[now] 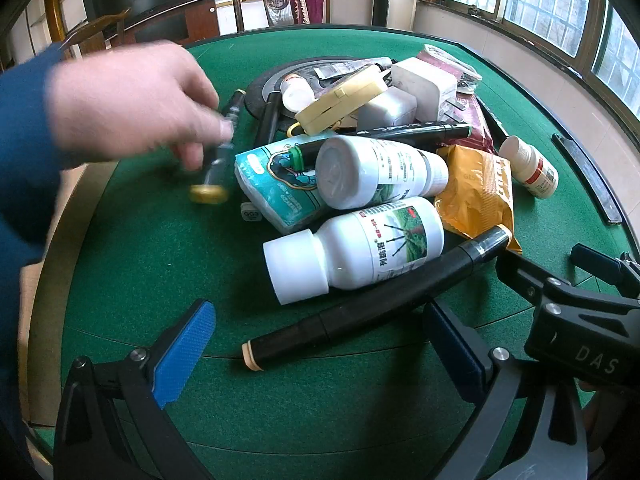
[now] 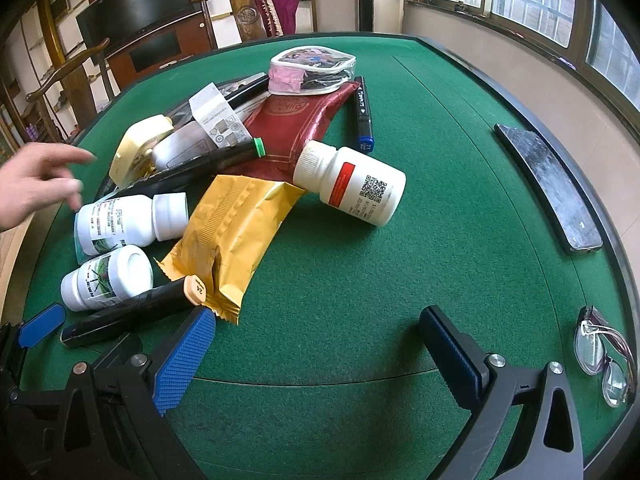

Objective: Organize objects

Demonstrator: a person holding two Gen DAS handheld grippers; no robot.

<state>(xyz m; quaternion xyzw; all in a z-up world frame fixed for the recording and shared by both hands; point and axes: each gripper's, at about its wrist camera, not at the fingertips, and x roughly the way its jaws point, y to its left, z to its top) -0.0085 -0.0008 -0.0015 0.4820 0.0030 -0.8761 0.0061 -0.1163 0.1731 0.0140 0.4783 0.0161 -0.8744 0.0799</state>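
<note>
A pile of loose items lies on the green felt table (image 1: 160, 264). Among them are two white bottles (image 1: 352, 256) with green labels, a tissue pack (image 1: 280, 188), a gold packet (image 2: 236, 236), a red packet (image 2: 296, 128), a cream box (image 1: 340, 104) and a small red-labelled bottle (image 2: 352, 182). My left gripper (image 1: 320, 354) is open just behind a black marker (image 1: 360, 304) with a beige cap, not touching it. My right gripper (image 2: 318, 356) is open over bare felt to the right of the pile. A person's bare hand (image 1: 132, 100) holds a blurred dark item with a yellow end (image 1: 208, 194).
A phone (image 2: 548, 188) lies near the right rim and a pair of glasses (image 2: 604, 360) near the front right. A clear zip pouch (image 2: 312, 70) and a blue-capped marker (image 2: 362, 114) sit at the far side of the pile. Wooden chairs stand beyond the table.
</note>
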